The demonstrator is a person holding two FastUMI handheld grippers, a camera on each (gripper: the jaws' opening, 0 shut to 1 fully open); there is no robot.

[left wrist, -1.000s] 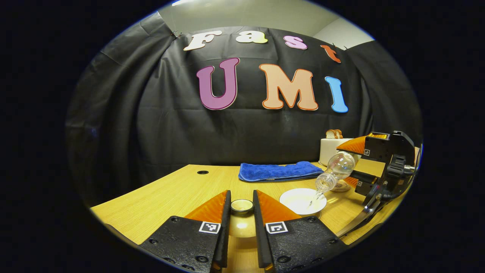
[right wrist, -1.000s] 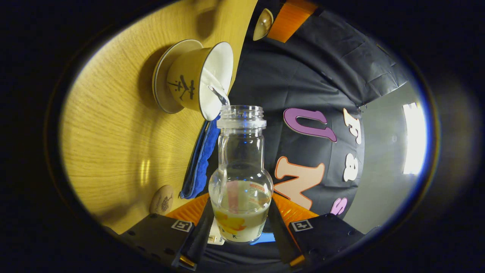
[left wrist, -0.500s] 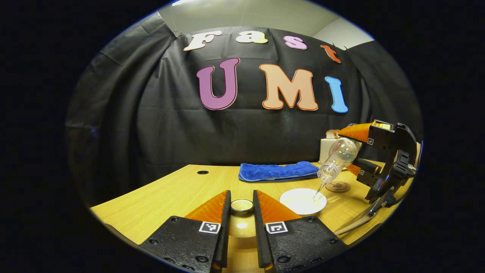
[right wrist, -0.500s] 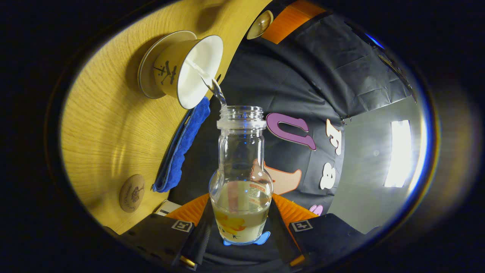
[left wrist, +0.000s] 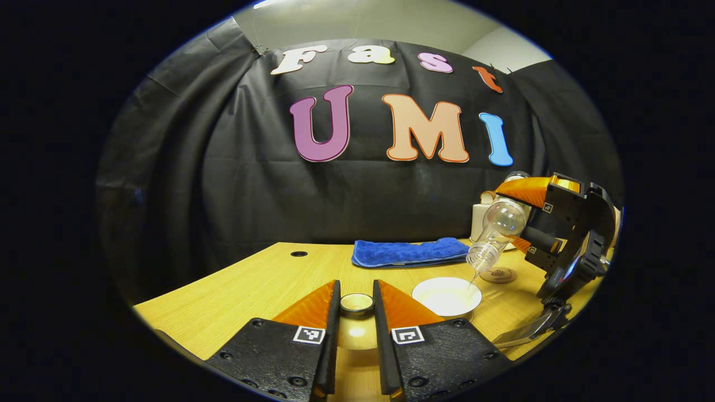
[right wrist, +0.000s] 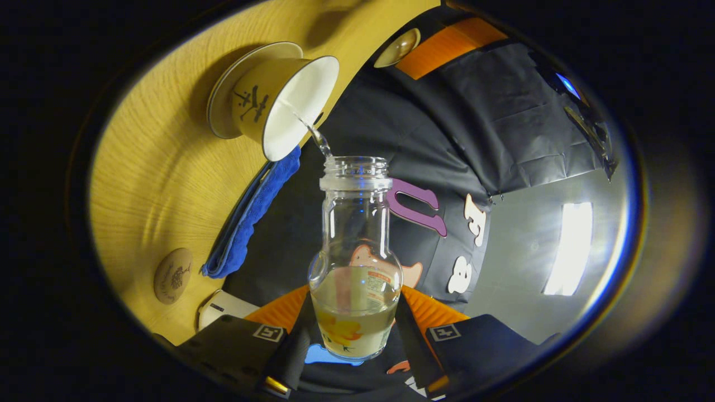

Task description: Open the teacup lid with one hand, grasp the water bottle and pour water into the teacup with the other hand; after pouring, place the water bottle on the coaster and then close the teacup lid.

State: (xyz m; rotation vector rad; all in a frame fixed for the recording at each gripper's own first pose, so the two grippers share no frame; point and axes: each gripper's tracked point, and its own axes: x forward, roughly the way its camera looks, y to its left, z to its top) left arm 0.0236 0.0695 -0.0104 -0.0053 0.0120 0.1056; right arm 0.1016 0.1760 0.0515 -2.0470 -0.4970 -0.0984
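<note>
In the left gripper view, the left gripper [left wrist: 356,312] sits low over the wooden table [left wrist: 262,285] with its two fingers drawn close on the knob of the teacup lid [left wrist: 357,303], which they hold between them, clear of the cup; off to the right the open teacup [left wrist: 446,295] stands on its saucer, and above it the right gripper [left wrist: 522,215] tips the clear water bottle [left wrist: 497,231] mouth-down so that a thin stream falls into the cup; the round coaster [left wrist: 498,274] lies just behind the cup, a folded blue towel [left wrist: 410,252] lies farther back, and a white toaster [left wrist: 485,220] with bread in it stands at the far edge; in the right gripper view, the right gripper [right wrist: 354,335] is closed on the bottle's wide lower body, both fingers pressing its sides, with the water bottle [right wrist: 355,262] reaching forward to its threaded mouth, from which water runs into the teacup [right wrist: 282,109]; the lid [right wrist: 397,48] shows beyond in the other gripper, and the coaster [right wrist: 172,275] lies beside the towel [right wrist: 251,215]; the bottle looks rigid, smooth and likely slippery where wet, and growing lighter as it drains, so the hold on the broad belly seems the right one; the lid and cup look ceramic, hard and chippable, the lid best held by its knob and set down gently.
</note>
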